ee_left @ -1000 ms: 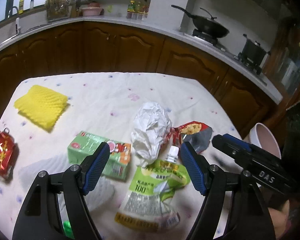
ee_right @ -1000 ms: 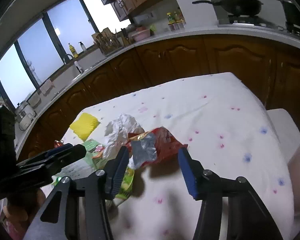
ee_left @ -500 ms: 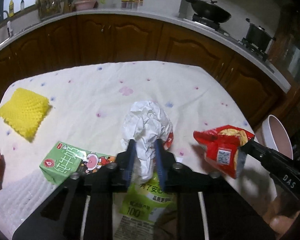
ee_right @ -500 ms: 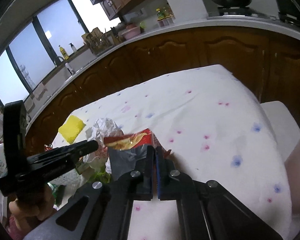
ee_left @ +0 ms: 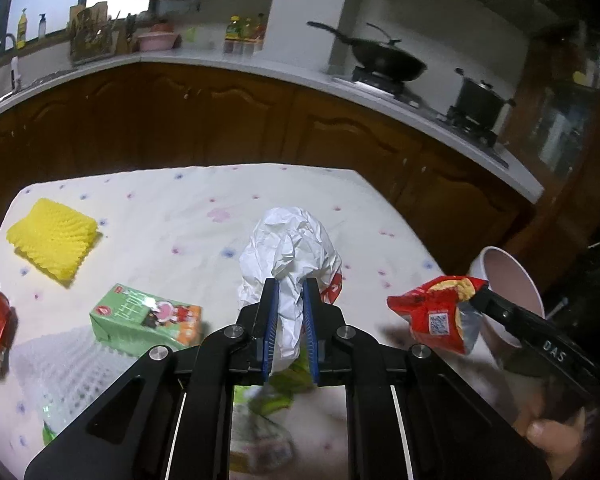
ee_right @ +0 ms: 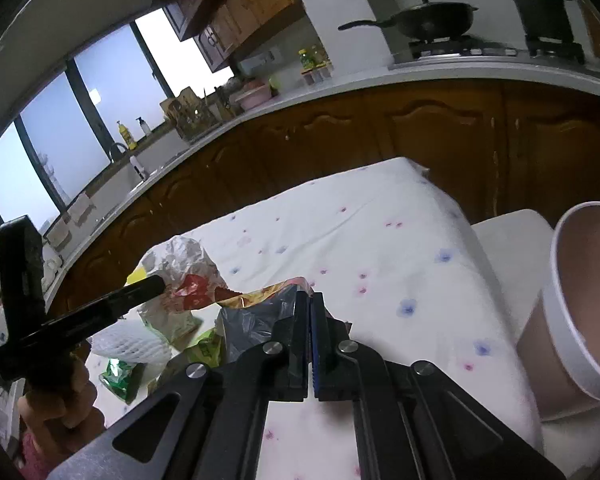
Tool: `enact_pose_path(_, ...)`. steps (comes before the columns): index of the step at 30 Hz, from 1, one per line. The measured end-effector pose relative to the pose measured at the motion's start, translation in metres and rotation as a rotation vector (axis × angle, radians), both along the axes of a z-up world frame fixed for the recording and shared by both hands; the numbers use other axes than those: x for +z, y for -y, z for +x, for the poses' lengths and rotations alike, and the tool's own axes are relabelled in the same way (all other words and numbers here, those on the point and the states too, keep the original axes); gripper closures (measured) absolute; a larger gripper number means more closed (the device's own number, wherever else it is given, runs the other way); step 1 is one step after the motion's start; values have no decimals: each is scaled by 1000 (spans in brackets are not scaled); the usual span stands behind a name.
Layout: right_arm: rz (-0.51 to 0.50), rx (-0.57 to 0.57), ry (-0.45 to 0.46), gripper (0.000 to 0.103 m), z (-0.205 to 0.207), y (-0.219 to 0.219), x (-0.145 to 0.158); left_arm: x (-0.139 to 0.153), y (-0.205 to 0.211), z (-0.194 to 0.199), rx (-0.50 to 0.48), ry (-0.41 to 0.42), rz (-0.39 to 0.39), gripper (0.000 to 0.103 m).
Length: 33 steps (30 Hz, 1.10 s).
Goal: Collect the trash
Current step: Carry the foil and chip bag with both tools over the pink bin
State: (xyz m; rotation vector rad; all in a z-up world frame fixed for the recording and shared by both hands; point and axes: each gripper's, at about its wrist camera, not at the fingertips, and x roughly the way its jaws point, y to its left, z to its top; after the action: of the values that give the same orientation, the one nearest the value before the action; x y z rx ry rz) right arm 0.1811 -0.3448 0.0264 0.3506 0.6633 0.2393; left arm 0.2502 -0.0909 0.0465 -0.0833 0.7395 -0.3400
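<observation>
Between the left gripper's [ee_left: 290,308] closed-in jaws sits crumpled white paper [ee_left: 290,248]; right gripper [ee_right: 310,312] pinches red snack bag [ee_left: 436,312], seemingly lifted.

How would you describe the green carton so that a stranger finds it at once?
Start at the flowered tablecloth and find the yellow sponge at its far left. Nearer the camera lies the green carton, flat on its side. It is the only box-shaped item, with a cartoon and an orange end.

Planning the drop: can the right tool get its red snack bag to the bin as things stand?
Probably yes. The right tool grips the red snack bag, lifted off the table, and the open bin stands just beyond the table's edge, nothing between.
</observation>
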Motion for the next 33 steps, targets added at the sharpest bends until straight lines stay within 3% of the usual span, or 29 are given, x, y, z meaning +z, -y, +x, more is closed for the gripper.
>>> enact_pose_path(14,17,-76,43,102,-47,43,13,6,46,-40,-115,10,-30,92)
enact_pose_path(33,1,-262,76,102,-103,128,26,28,130,-60,-300,31,-39,92)
